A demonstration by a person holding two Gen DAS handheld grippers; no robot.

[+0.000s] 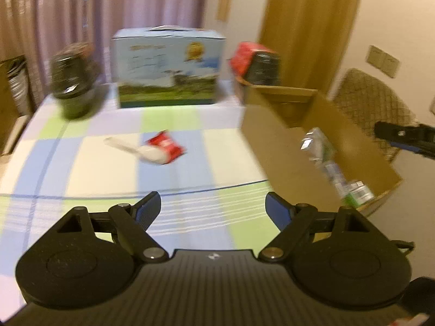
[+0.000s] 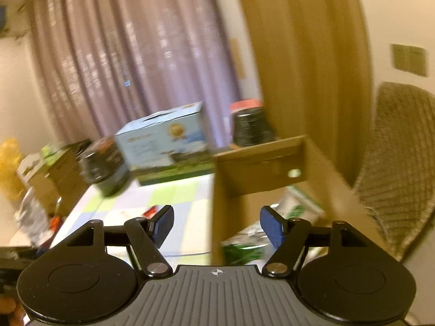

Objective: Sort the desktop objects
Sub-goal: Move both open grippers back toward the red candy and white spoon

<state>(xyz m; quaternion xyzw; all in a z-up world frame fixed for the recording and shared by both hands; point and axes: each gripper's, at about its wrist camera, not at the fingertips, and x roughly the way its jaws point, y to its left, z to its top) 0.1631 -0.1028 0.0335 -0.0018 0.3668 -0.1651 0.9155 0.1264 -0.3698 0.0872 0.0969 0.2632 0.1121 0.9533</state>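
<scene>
A red and white packet (image 1: 165, 146) lies on the checked tablecloth (image 1: 81, 163) in the middle of the table, with a white scoop-like piece (image 1: 122, 144) beside it. My left gripper (image 1: 212, 209) is open and empty, above the near table edge, well short of the packet. An open cardboard box (image 1: 312, 149) stands at the right and holds green and white packets (image 1: 334, 171). My right gripper (image 2: 216, 225) is open and empty, over the box's near left wall (image 2: 231, 217); green packets (image 2: 244, 244) lie inside. The packet's red edge (image 2: 151, 212) shows past my left finger.
A blue and green carton (image 1: 168, 68) stands at the table's back. A dark jar (image 1: 74, 78) is at the back left, another dark jar with a red lid (image 1: 261, 62) at the back right. A wicker chair (image 1: 375, 103) is beyond the box. Curtains hang behind.
</scene>
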